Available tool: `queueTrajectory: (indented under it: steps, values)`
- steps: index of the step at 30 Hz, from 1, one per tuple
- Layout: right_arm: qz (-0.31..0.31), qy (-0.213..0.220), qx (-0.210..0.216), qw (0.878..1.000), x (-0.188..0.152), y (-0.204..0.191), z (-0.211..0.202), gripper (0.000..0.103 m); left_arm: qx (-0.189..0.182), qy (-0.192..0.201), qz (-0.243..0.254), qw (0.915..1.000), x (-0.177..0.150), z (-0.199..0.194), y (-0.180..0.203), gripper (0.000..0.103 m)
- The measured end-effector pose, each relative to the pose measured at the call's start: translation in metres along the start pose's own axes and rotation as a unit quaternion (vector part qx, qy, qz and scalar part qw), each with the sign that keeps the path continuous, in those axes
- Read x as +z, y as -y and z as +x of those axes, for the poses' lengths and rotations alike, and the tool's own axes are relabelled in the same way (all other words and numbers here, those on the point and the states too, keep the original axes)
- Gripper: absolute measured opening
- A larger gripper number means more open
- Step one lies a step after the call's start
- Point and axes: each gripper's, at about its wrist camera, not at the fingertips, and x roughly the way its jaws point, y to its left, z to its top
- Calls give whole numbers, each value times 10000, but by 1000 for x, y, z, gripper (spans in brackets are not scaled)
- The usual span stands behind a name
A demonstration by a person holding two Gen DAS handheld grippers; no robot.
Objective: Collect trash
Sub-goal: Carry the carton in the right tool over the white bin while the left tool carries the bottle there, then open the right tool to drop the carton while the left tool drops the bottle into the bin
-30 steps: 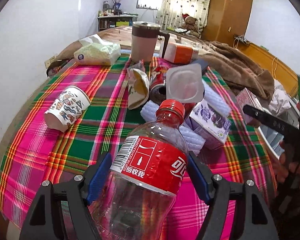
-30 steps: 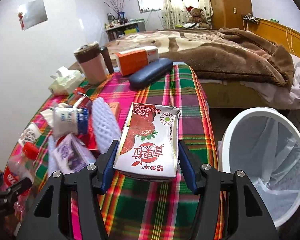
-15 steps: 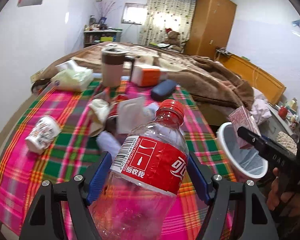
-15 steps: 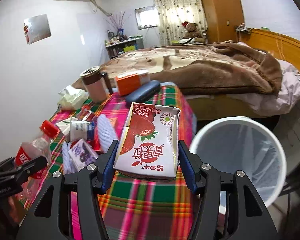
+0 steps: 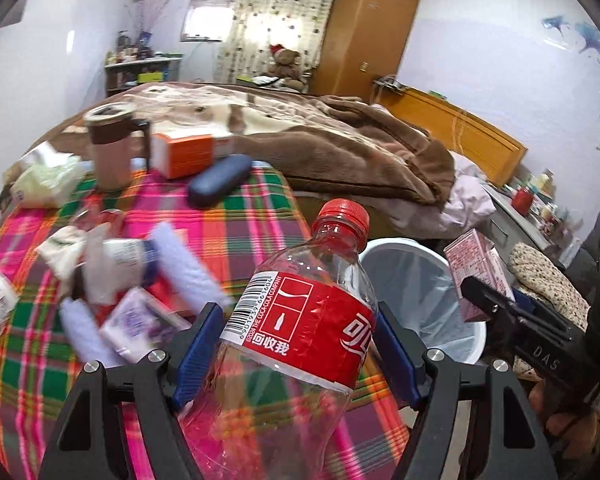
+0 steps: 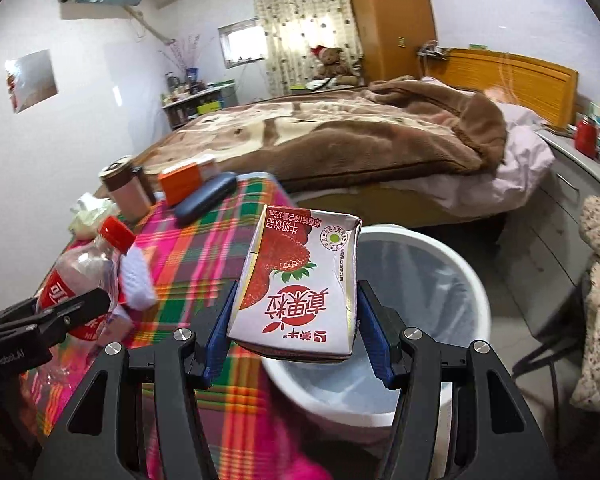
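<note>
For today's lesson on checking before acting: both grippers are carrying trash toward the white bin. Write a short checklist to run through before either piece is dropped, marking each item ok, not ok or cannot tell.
1. Left gripper clamps the cola bottle: ok.
2. Right gripper clamps the strawberry milk carton: ok.
3. White bin open and lined with a bag: ok.
4. Carton over the bin mouth: cannot tell; it overlaps the near rim in the right wrist view.
5. Bottle over the bin: not ok; it looks to be above the plaid tablecloth, the bin to its right.
6. Bottle cap on: ok.
</note>
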Motion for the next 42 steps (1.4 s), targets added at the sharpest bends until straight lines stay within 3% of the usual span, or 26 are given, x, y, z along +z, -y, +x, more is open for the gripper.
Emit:
queueTrajectory:
  steps: [9, 21, 29, 33, 36, 42]
  values:
    - [178, -220, -287, 9992, -7, 37, 15, 59, -491, -272, 332, 9979, 15, 53, 57, 75]
    - [281, -565, -588, 9963, -13, 71, 35, 59, -693, -643, 591, 9938, 18, 115, 104, 75]
    - [200, -744, -711, 9945, -15, 81, 48, 59, -738, -678, 601, 9931, 22, 130, 108, 75]
    - [206, -751, -788, 9938, -16, 81, 49, 60, -790, -548, 632, 9934, 26, 127, 109, 84]
    - [226, -727, -805, 9938, -16, 80, 48, 72, -798, -524, 595, 9937, 26, 123, 106, 84]
    - [279, -554, -851, 9944, -14, 80, 40, 72, -722, -443, 511, 9951, 27, 112, 97, 84]
